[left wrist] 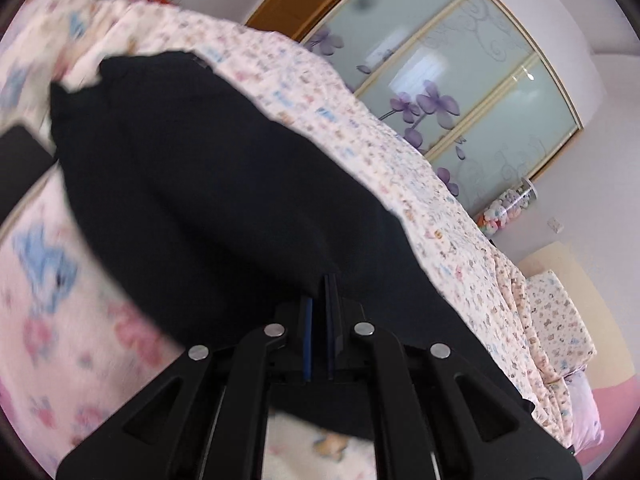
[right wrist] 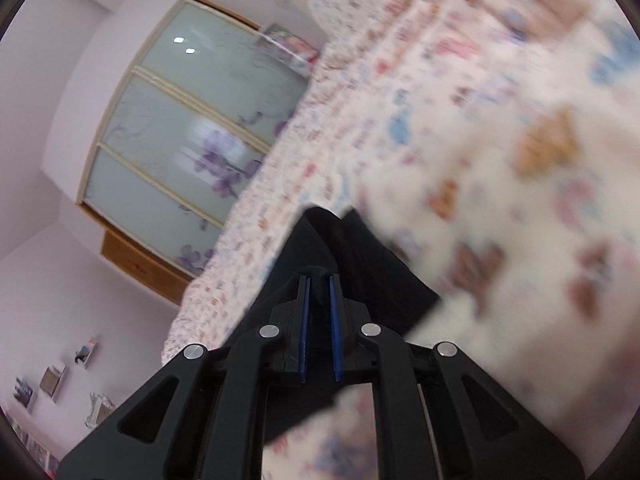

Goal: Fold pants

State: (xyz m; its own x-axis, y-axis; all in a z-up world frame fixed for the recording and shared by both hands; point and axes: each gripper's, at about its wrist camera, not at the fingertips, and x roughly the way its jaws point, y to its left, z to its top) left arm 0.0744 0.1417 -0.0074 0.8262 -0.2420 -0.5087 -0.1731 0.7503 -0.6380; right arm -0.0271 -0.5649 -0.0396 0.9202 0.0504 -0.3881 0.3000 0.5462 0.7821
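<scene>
Left wrist view shows a floral bedspread (left wrist: 360,128) covering the bed, with frosted wardrobe doors (left wrist: 460,80) behind it. Black pants (left wrist: 192,200) lie spread across the bedspread. The left gripper (left wrist: 320,292) pinches their near edge, and the right gripper (right wrist: 319,292) clamps a bunched fold of cloth.

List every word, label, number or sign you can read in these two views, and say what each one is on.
No legible text in either view.
Bedsheet: small printed motifs, some perhaps lettering, too blurred to read.
Black pants: small patch near the top edge, unreadable.
Wardrobe doors: purple flowers and swirls only, no words.
</scene>
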